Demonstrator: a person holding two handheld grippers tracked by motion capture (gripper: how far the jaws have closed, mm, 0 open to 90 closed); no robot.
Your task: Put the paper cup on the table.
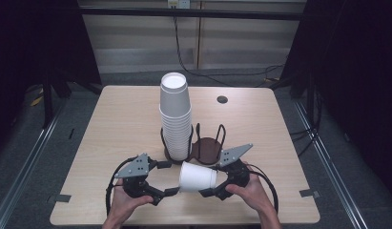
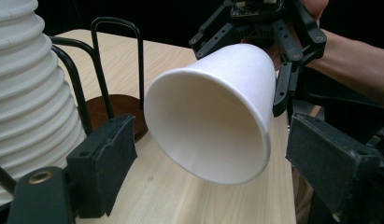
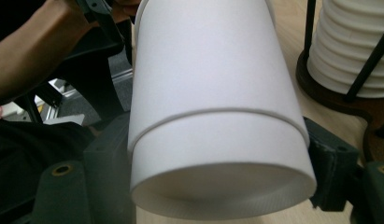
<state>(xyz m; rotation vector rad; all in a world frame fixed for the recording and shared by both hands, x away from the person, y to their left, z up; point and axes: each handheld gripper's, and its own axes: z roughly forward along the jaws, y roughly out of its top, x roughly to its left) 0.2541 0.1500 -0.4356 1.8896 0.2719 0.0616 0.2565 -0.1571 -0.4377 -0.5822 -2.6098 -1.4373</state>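
A white cup [image 1: 197, 177] lies on its side in the air over the table's near edge, between my two grippers. My right gripper [image 1: 212, 179] is shut on its base end; in the right gripper view both pads press the cup [image 3: 213, 93] just above its recessed bottom. The open mouth of the cup [image 2: 213, 116] faces my left gripper [image 1: 169, 178]. That gripper [image 2: 217, 154] is open, with a gap between each pad and the rim. The right gripper's fingers [image 2: 283, 84] show behind the cup.
A tall stack of white cups [image 1: 175, 114] stands upside down in a black wire holder [image 1: 177, 155] at the table's middle. An empty holder [image 1: 208, 145] with a dark round base stands beside it on the right. A small dark hole [image 1: 222, 99] sits in the wooden table [image 1: 122, 124] farther back.
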